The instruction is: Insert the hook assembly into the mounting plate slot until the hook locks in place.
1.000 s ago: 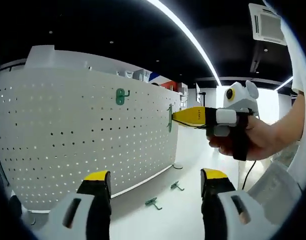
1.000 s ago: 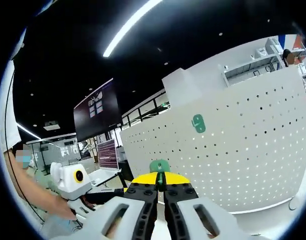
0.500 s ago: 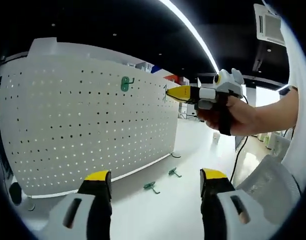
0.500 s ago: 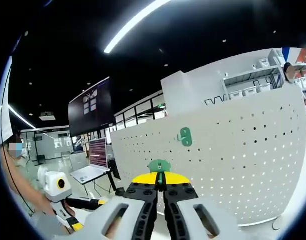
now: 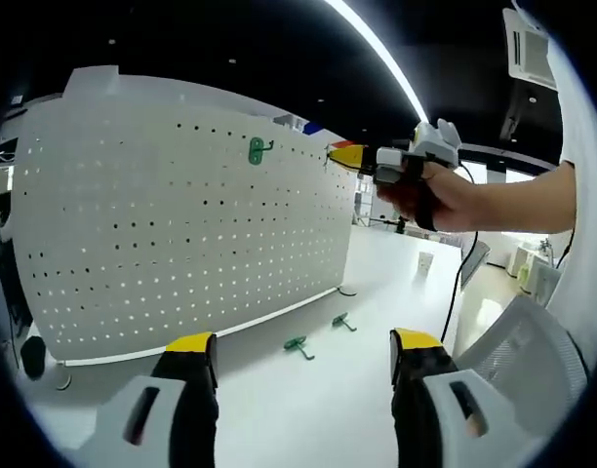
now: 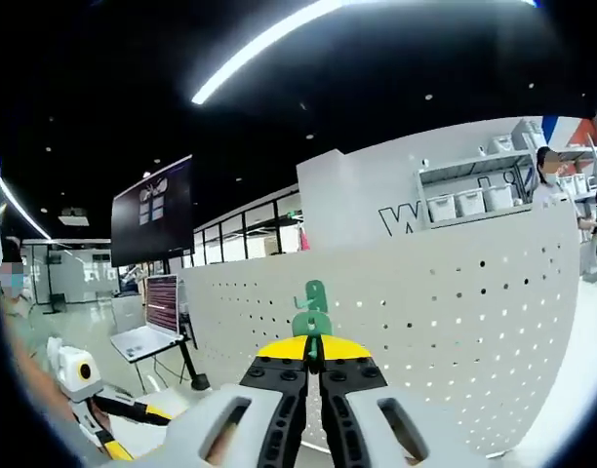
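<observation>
A white pegboard [image 5: 133, 224] stands upright on the table with one green hook [image 5: 258, 149] mounted near its top. To the right of that hook, a hand holds my right gripper [image 5: 345, 156] up at the board's top edge, with a green hook at its yellow tips. In the right gripper view my right gripper [image 6: 313, 348] is shut on this green hook [image 6: 306, 325], and the mounted hook [image 6: 315, 292] sits just above it against the pegboard [image 6: 455, 322]. My left gripper [image 5: 303, 343] stands open and low, holding nothing.
Two loose green hooks [image 5: 297, 344] [image 5: 341, 321] lie on the white table in front of the board's foot. The left gripper [image 6: 89, 390] appears at the lower left of the right gripper view. A dark screen [image 6: 152, 210] and desks stand behind.
My right gripper has carried its hook up and along the pegboard toward the top edge. The mounted hook has come in line just above the held hook. My left gripper stays open.
</observation>
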{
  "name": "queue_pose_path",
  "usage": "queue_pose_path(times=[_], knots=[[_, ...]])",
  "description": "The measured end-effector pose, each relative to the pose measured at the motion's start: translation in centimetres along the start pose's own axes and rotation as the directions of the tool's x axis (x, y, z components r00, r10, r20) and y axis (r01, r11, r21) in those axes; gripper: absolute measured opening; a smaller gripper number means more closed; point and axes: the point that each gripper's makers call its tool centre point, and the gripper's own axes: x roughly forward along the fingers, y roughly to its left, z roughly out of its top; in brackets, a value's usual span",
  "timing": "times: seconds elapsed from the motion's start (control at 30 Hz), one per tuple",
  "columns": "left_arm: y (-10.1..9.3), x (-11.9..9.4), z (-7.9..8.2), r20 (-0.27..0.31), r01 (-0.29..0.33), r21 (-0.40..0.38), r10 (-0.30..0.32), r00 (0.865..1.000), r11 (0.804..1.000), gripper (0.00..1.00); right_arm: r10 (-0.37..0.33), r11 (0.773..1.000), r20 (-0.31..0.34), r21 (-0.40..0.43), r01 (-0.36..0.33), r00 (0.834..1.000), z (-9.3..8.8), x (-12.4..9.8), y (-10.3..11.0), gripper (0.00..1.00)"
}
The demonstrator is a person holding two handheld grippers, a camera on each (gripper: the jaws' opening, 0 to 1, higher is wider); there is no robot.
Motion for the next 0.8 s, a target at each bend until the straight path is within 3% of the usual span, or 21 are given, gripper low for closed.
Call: queue_pose_path(times=[0.53, 0.8], knots=[[0.3, -0.8, -0.8, 0.006, -0.021, -0.016, 0.021, 1.0, 1.0, 0.72, -0.168, 0.98, 0.006, -0.105, 0.168, 0.986, 1.4, 2.3, -2.2, 0.01], [0.2, -0.8, -1.1, 0.007, -0.017, -0.017, 0.017, 1.0, 1.0, 0.71, -0.21, 0.97, 0.017, -0.126, 0.21, 0.978, 1.4, 3.7, -2.4, 0.01]])
